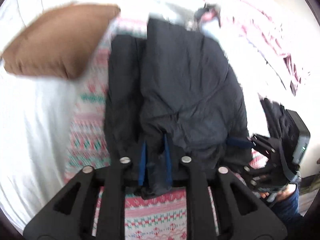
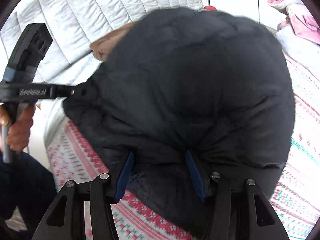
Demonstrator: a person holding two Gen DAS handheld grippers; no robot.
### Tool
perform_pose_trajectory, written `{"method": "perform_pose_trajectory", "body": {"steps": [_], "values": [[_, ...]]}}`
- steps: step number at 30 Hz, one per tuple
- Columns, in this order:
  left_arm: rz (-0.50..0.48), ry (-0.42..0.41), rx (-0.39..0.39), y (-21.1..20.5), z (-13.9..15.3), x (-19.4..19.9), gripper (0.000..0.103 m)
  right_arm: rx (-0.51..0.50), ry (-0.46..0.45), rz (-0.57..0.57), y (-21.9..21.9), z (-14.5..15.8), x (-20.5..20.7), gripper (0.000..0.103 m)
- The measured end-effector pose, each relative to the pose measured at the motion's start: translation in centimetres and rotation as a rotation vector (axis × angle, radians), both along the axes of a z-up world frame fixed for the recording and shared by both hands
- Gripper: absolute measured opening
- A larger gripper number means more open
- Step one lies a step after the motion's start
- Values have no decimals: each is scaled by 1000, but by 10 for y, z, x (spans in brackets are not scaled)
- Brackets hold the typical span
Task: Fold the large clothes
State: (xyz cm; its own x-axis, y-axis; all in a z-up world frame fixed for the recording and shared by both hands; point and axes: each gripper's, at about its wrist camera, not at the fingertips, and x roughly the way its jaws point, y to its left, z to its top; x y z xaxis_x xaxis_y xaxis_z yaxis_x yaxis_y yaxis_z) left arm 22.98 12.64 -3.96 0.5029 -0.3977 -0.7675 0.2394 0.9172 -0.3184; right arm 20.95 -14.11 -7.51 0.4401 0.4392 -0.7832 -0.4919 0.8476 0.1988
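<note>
A dark navy puffer jacket [image 1: 180,84] lies bunched on a patterned red, white and green blanket [image 1: 156,220]. My left gripper [image 1: 155,160] is shut on a fold of the jacket's near edge, its blue pads [image 1: 142,160] pressing the fabric. My right gripper [image 2: 160,172] has its blue pads [image 2: 126,172] wide apart with a thick bulge of the jacket [image 2: 190,90] between them; it looks clamped on that bulk. The right gripper also shows in the left wrist view [image 1: 240,143], at the jacket's right side. The left gripper's body shows in the right wrist view [image 2: 40,92].
A brown cushion [image 1: 56,42] lies at the far left on a white quilted cover [image 2: 90,16]. A pink and white heap of bedding [image 1: 270,40] sits at the far right. The patterned blanket [image 2: 300,140] spreads around the jacket.
</note>
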Motion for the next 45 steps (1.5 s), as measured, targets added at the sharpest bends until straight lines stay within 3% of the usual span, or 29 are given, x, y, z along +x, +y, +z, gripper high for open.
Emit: {"method": "perform_pose_trajectory", "body": {"steps": [4,7,9,13,18,25,32,35,37,39,41,45], "values": [[-5,-115,-58,-5,38,23,30,112,-136,-78,-27,56,4,58],[-30,-150,-53,-25,47,47,30,142,-156,-226,-57,71,40,60],[-22,-158,-37,-40,43,74,30,185,-107,-316,-77,64,68,60],[41,-91,-14,-49,9,111,30,219,-32,-399,-97,47,114,60],[128,11,-15,-43,-28,138,30,117,-3,-364,-64,28,162,60],[167,57,3,-31,-57,133,30,19,94,-292,-32,-16,193,61],[174,48,55,-41,-66,134,30,-46,79,-303,-20,-35,195,61],[155,59,24,-35,-59,129,30,-41,64,-299,-29,-17,179,62],[146,65,-18,-24,-47,117,32,41,60,-333,-48,1,156,66],[148,51,-18,-14,-39,103,59,129,68,-386,-75,14,127,77],[149,37,-17,-3,-33,87,68,170,86,-421,-95,17,103,84],[149,81,-75,22,-38,60,77,257,179,-463,-127,1,70,85]]}}
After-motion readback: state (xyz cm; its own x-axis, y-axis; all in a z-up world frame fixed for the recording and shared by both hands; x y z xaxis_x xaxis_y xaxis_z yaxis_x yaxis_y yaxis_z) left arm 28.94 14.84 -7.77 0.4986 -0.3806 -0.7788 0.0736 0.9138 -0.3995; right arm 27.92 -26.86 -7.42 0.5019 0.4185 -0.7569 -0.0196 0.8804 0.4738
